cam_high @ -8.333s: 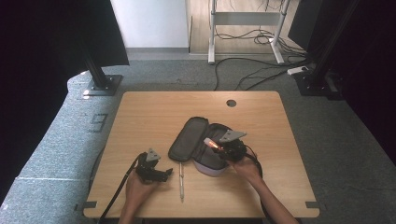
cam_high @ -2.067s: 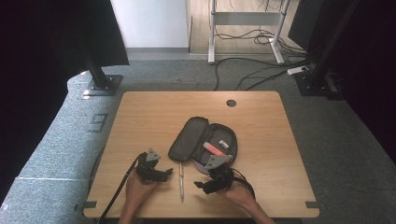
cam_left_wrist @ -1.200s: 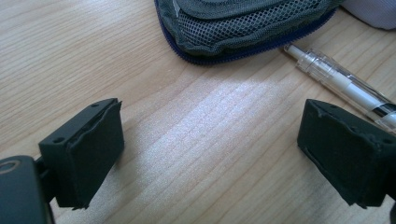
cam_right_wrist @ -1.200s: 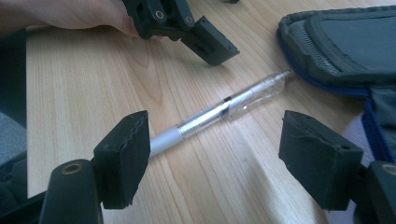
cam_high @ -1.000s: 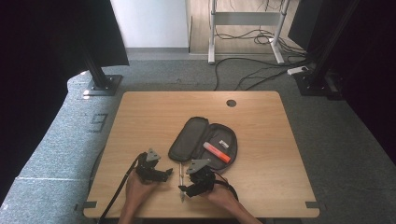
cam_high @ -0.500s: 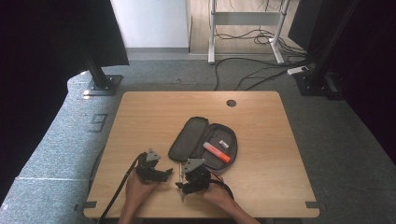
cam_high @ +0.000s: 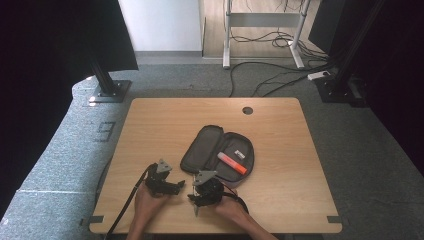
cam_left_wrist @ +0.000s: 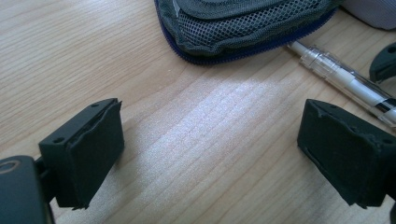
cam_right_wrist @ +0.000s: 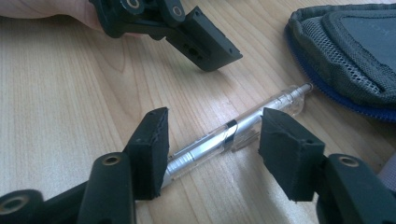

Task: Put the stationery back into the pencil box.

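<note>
A clear pen point(cam_right_wrist: 224, 137) lies on the wooden table point(cam_high: 280, 130) in front of an open grey pencil case point(cam_high: 217, 155). An orange-red marker point(cam_high: 231, 163) lies in the case. My right gripper point(cam_right_wrist: 212, 140) is low over the pen with a jaw on each side of the barrel. Its jaws have just been closing, but a gap still shows, so it is open. In the high view the right gripper point(cam_high: 202, 192) covers most of the pen. My left gripper point(cam_left_wrist: 205, 144) rests open on bare wood just left of it, with the pen point(cam_left_wrist: 341, 79) beyond its right jaw.
The case's mesh edge point(cam_left_wrist: 243, 23) lies close ahead of the left gripper. My left gripper's finger point(cam_right_wrist: 205, 44) sits just beyond the pen. The table's front edge point(cam_high: 215, 232) is near both hands. A round cable hole point(cam_high: 247, 110) is at the table's back.
The right gripper left the case, where the marker now lies, and came front-left over the pen. Its jaws now stand closer together around it. The left gripper has stayed put.
</note>
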The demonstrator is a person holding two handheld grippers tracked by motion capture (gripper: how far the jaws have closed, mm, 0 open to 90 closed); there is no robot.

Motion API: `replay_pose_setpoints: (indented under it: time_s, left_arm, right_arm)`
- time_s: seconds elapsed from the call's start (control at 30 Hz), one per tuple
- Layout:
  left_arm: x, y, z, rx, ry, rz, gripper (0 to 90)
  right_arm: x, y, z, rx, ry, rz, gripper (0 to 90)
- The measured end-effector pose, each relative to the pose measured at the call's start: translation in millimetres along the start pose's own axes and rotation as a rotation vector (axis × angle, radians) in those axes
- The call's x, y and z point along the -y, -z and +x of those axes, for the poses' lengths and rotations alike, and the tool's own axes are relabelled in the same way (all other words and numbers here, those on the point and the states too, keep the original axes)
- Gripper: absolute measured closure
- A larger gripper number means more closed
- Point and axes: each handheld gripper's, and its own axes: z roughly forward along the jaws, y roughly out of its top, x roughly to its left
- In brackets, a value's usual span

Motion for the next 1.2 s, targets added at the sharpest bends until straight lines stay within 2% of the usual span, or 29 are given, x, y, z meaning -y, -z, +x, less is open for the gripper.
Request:
replay_pose_setpoints:
  time_s: [0.27,0.43,0.47,0.5,0.67,0.8,0.87,0.93,1.0,1.2]
  left_arm:
    - [0.0,-0.1,-0.1,-0.001,0.0,-0.001,6.7]
    - [0.0,-0.1,-0.1,-0.001,0.001,-0.001,6.6]
    - [0.0,0.0,0.0,0.001,0.0,-0.001,6.7]
    - [0.0,0.0,-0.1,0.0,0.0,-0.001,6.7]
    - [0.0,-0.1,-0.2,0.0,0.0,-0.001,6.7]
    - [0.0,-0.1,-0.1,0.001,0.0,-0.002,6.7]
    - [0.1,-0.1,-0.2,0.001,0.0,-0.002,6.8]
    - [0.1,-0.2,-0.4,0.0,-0.001,-0.002,6.7]
    - [0.1,-0.2,-0.4,0.0,-0.001,-0.002,6.7]
    - [0.1,-0.2,-0.4,0.0,-0.002,-0.002,6.7]
  right_arm:
    - [-0.4,3.8,3.1,0.005,-0.002,0.014,52.2]
    - [-1.7,4.6,6.2,0.029,0.016,0.03,56.6]
    - [-2.3,4.6,7.6,0.032,0.015,0.037,64.8]
    - [-1.9,4.9,8.2,0.043,0.039,0.045,68.7]
    - [0.8,6.8,2.4,0.046,0.004,0.039,69.1]
    - [2.4,8.5,0.6,0.051,-0.006,0.039,73.4]
    - [3.6,9.0,-1.1,0.035,-0.021,0.034,76.4]
    - [4.6,9.9,-1.8,0.071,-0.021,0.031,78.4]
    - [5.7,10.9,-5.1,0.054,-0.042,0.03,78.4]
    - [5.6,11.6,-3.5,0.065,-0.045,0.022,78.5]
